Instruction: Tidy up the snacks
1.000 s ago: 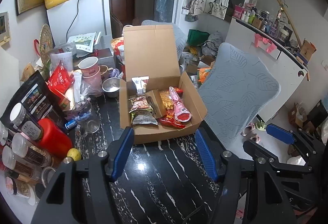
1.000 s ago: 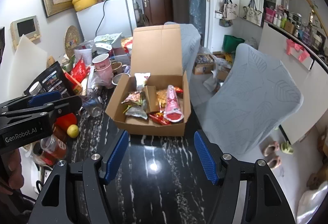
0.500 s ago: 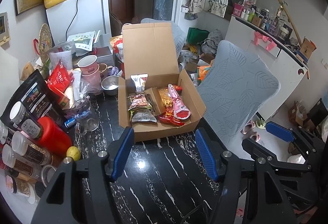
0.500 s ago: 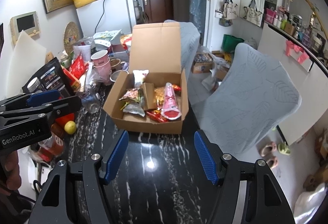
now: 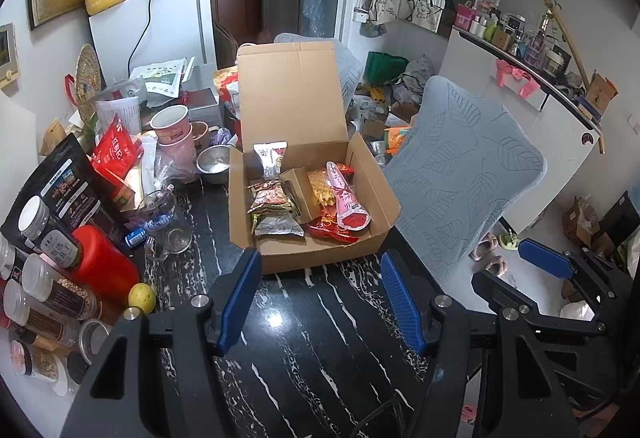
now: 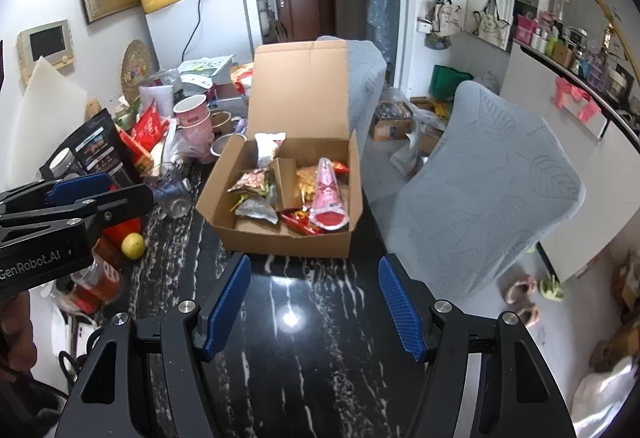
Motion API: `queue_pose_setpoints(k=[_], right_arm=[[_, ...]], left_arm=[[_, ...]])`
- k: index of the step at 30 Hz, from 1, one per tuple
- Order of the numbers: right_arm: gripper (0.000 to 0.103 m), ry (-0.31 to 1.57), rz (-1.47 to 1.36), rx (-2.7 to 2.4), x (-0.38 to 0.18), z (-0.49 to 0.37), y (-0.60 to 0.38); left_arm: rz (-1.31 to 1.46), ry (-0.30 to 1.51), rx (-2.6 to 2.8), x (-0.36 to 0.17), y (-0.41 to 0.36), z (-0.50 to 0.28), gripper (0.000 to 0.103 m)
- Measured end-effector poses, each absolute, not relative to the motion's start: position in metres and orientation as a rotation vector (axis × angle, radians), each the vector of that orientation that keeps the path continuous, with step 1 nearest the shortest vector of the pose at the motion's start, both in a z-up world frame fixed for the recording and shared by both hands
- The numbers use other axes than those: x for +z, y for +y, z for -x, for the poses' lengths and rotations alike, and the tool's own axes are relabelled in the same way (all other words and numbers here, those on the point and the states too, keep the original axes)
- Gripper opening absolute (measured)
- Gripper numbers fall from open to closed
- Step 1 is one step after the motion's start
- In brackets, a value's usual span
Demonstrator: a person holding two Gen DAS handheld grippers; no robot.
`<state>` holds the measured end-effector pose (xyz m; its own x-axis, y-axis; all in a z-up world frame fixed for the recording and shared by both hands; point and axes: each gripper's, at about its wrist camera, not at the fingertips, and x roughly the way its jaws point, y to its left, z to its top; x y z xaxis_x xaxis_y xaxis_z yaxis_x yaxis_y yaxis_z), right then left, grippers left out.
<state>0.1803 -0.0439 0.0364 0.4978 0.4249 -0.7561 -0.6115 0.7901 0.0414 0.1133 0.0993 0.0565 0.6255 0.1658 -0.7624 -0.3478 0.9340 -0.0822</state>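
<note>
1. Both your claws have drawn slightly back from the cardboard box [image 5: 312, 205] over the last second.
2. Your left claw [image 5: 320, 302] and right claw [image 6: 314, 304] hang wide and empty above the black marble tabletop [image 6: 304, 358].
3. Snack packets [image 5: 276, 211] lie inside the open box.

**Black marbled counter and its load**

The glossy black counter [image 5: 320, 338] carries an open cardboard box [image 5: 320, 254] of snacks. To its left stand a glass mug [image 5: 170, 226], a red container [image 5: 106, 266], a lemon [image 5: 141, 297] and spice jars [image 5: 56, 294].
</note>
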Motion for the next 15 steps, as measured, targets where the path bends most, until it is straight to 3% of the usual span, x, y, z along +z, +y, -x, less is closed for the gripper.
queue_pose_setpoints(k=[15], right_arm=[[0.067,0.845,0.247,0.629,0.0356,-0.1806,-0.0444]], left_arm=[[0.229,0.856,0.298,0.0551,0.0992,-0.1143,0.061]])
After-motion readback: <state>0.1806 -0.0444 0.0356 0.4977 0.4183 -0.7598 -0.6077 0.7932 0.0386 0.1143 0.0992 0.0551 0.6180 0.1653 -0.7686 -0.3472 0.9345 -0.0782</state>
